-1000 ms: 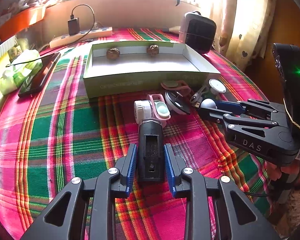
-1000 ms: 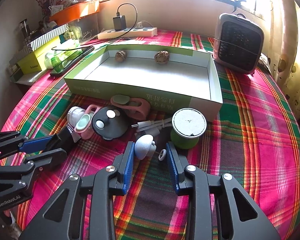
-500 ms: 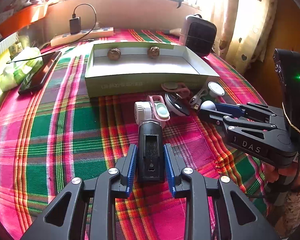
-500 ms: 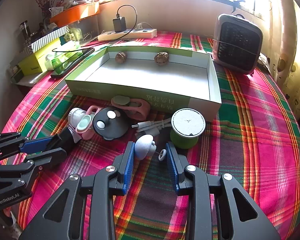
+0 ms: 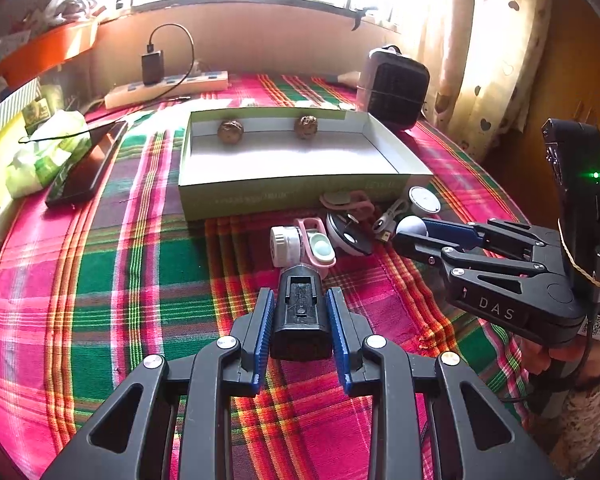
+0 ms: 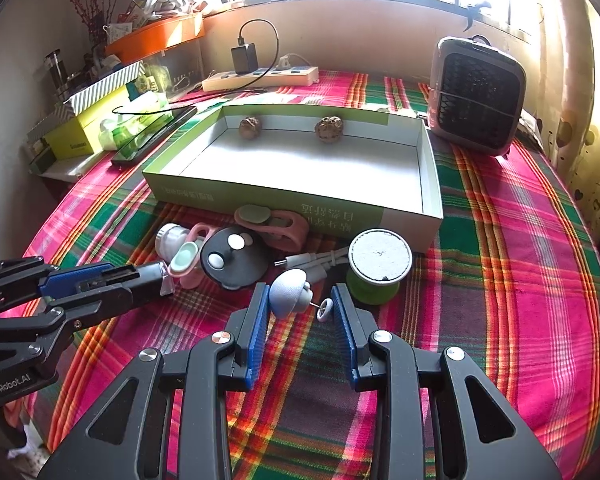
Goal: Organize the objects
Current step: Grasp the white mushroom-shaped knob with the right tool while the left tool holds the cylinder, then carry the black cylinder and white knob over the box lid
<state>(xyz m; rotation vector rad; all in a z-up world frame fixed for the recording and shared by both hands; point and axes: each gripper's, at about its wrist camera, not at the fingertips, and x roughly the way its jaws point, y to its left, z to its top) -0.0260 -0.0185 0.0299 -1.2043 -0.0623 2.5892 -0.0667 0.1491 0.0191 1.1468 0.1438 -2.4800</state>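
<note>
left gripper (image 5: 300, 320): pads pressed on both long sides of the black block (image 5: 301, 312); narrow grip, holding it.
block axis: long axis runs along the fingers, pointing far toward the tray; its clear nose sits just beside the pink clip (image 5: 314, 242).
right gripper (image 6: 300, 312): narrow gap, grey dome piece (image 6: 287, 292) and its small ring (image 6: 325, 309) between the pads. Dome touches the left pad, ring sits at the right pad; cannot tell if it is truly clamped.
key relation: green tray (image 6: 268, 196) lies straight ahead (far) of both grippers, near wall between them and the floor. Judgement: either load must go up and over that wall.
nearer hand: about equal; right is closer to the tray's right end, left to the middle.
tray: shallow card box, white inside, two wrinkled walnuts (image 6: 329, 129) against the far wall, rest bare.
loose pile: black disc (image 6: 232, 258), white cable (image 6: 320, 260), green spool (image 6: 376, 266), all just beside the near wall.
materials: block is hard ribbed plastic; dome looks fabric-covered and rounded, may roll; cloth (image 5: 140, 280) is soft plaid.
</note>
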